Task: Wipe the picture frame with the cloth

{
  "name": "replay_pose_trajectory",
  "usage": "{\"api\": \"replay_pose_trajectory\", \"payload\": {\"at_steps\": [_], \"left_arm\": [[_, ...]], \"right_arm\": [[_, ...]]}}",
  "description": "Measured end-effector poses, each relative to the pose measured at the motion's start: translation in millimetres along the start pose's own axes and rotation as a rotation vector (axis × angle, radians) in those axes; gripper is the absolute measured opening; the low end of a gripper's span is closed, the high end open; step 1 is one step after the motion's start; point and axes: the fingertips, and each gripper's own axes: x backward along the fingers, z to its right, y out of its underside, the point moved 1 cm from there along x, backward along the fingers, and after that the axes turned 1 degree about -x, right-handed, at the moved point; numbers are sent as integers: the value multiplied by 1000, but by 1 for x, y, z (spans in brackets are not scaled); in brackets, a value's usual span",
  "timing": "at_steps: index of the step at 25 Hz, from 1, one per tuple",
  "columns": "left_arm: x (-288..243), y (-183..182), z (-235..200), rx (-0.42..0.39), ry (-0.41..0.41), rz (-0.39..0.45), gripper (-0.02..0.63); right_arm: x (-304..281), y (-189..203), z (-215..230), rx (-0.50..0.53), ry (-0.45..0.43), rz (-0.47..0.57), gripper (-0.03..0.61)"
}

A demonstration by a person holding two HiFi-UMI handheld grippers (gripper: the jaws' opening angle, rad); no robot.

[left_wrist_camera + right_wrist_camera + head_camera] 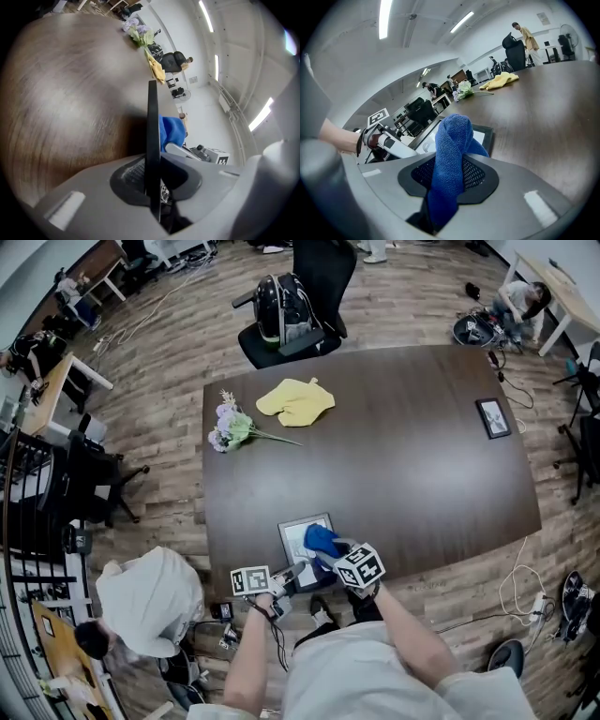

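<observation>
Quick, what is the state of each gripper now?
Left gripper: closed on the picture frame edge.
Right gripper: closed, holding the blue cloth.

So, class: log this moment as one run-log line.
left gripper: shut on picture frame; right gripper: shut on blue cloth; cloth: over frame

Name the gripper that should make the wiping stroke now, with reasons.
Right. The right gripper is shut on the blue cloth, which hangs right over the picture frame. The left gripper clamps the frame's edge, likely steadying it, and carries no cloth.
</observation>
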Motion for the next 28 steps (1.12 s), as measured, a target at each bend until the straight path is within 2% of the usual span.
{"api": "replay_pose_trajectory", "payload": {"at_steps": [5, 9, 12, 14, 16, 23, 28], "left_arm": [[1, -8, 22, -60, 15, 43, 89], [5, -14, 38, -158, -8, 48, 86], [12, -19, 53, -182, 17, 74, 86], [17, -22, 65, -198, 39, 92, 86], [22, -24, 72, -205, 55, 113, 86], [42, -37, 72, -152, 118, 202, 86], [64, -65, 70, -122, 147, 308, 86]], "right_arm": [[13, -44, -8, 113, 32, 85, 107], [18, -102, -23, 276, 84, 176, 107], [6, -127, -35, 420, 120, 164, 107], [-5, -125, -40, 503, 135, 122, 107], [-11, -121, -48, 545, 133, 102, 107], [-11, -100, -71, 526, 68, 72, 106], [-2, -80, -75, 578, 51, 1, 106]]}}
